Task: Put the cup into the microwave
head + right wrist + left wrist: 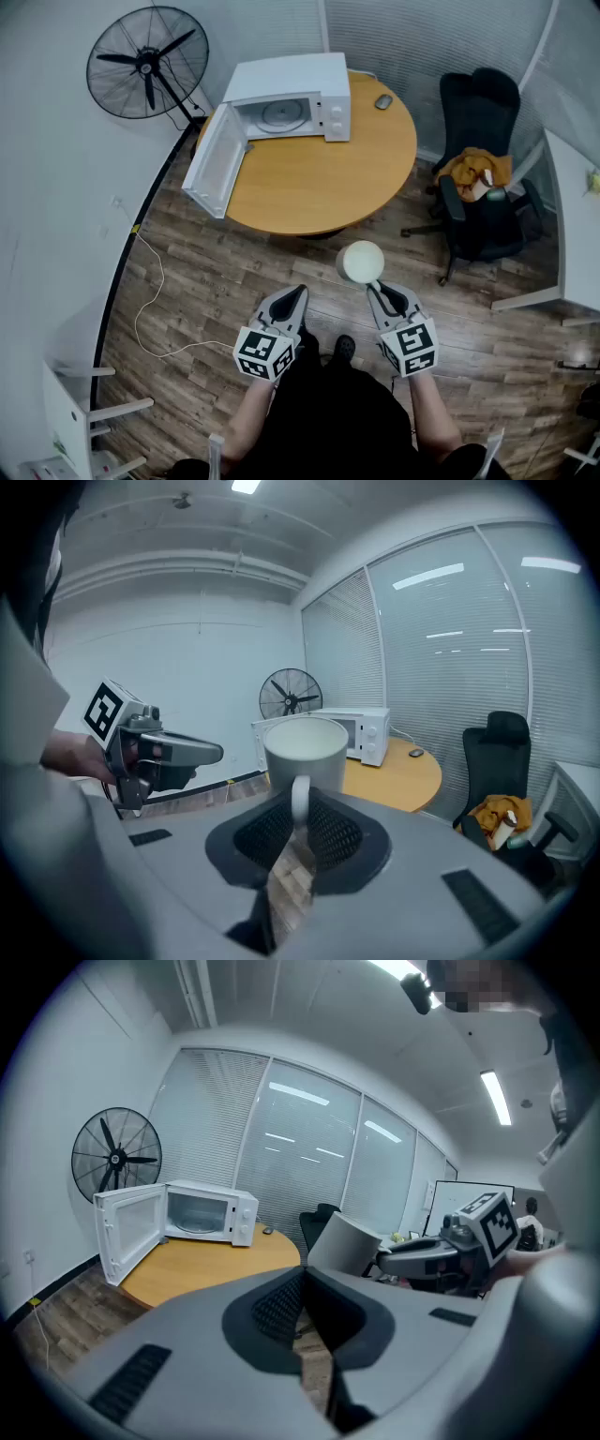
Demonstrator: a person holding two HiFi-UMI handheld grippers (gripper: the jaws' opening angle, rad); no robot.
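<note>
One cup (361, 262) hangs over the floor (206, 281), its handle pinched in the right gripper (380, 291); carry it level toward the open microwave (295, 103) on the table (319, 192); left gripper (292, 298), jaws together, holds nothing.

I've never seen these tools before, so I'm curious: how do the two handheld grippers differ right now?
The right gripper clamps the white cup by its handle; the left gripper holds nothing. The right gripper's jaws stand slightly apart around the handle; the left gripper's jaws meet at the tips. Both are grey and point toward the open microwave.
</note>
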